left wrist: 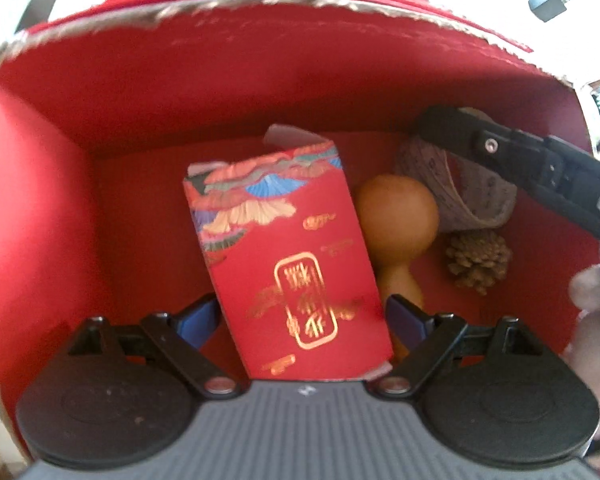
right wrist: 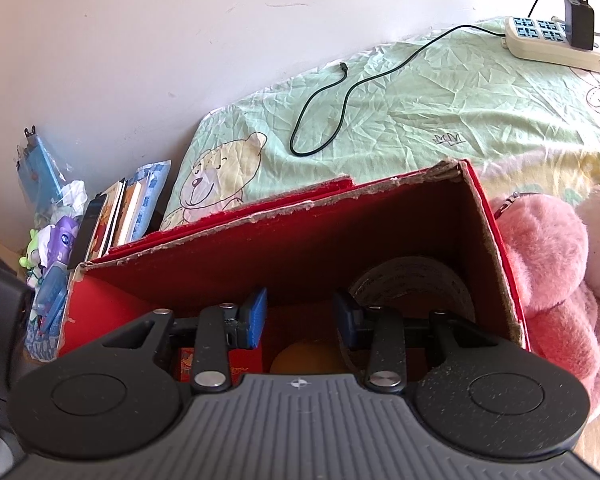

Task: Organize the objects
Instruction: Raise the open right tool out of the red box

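Note:
Down inside the red cardboard box [left wrist: 140, 92] my left gripper [left wrist: 302, 312] is shut on a red envelope packet [left wrist: 284, 248] with gold characters. Its blue pads [left wrist: 198, 318] meet the packet's two long edges, and the packet leans left. Beside the packet on the box floor lie a tan gourd [left wrist: 396, 216], a pine cone [left wrist: 478, 258] and a coiled measuring tape [left wrist: 472, 200]. My right gripper [right wrist: 300, 316] hangs over the box [right wrist: 260, 248] with its fingers apart and nothing between them, above the gourd [right wrist: 304, 356] and the tape [right wrist: 412, 284]. One of its black fingers [left wrist: 480, 144] reaches in at the upper right.
The box stands on a green bear-print sheet [right wrist: 420, 120]. A pink plush toy [right wrist: 548, 248] presses against the box's right wall. A black cable [right wrist: 340, 96] and a power strip [right wrist: 548, 40] lie behind. Books and small packets [right wrist: 116, 216] are stacked at the left by the wall.

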`<state>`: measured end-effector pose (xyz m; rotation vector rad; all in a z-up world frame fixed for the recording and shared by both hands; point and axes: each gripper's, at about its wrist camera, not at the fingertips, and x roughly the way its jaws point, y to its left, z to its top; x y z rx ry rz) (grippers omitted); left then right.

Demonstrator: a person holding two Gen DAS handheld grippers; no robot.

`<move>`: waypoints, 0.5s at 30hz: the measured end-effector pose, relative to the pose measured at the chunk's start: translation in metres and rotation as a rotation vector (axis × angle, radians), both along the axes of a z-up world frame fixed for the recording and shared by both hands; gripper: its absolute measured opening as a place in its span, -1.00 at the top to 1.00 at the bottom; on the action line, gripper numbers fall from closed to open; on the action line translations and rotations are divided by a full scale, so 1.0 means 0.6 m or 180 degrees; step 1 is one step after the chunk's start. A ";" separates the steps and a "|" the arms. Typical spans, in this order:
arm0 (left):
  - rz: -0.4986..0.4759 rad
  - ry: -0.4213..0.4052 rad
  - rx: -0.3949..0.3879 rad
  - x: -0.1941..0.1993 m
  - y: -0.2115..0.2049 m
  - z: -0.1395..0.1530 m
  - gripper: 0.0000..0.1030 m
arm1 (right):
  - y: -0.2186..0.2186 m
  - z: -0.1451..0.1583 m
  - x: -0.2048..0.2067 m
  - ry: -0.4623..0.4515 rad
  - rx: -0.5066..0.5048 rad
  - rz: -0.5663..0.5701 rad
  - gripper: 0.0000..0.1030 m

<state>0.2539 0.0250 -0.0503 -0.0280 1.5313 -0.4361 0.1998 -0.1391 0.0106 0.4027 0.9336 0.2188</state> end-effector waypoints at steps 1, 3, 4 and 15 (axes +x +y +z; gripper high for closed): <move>0.0016 -0.0007 -0.0008 -0.002 0.004 0.001 -0.70 | 0.000 0.000 0.000 -0.0003 0.0001 0.0004 0.21; 0.0001 -0.0058 0.0009 -0.004 0.004 0.001 -0.70 | 0.000 -0.001 0.001 0.0001 0.0023 0.0016 0.21; -0.0007 -0.0051 0.0004 -0.007 0.001 0.001 -0.70 | -0.001 -0.001 0.001 0.0001 0.0034 0.0017 0.21; -0.0128 -0.0383 0.0308 -0.045 -0.049 0.020 -0.71 | 0.002 -0.001 0.003 0.0005 0.0145 0.0170 0.22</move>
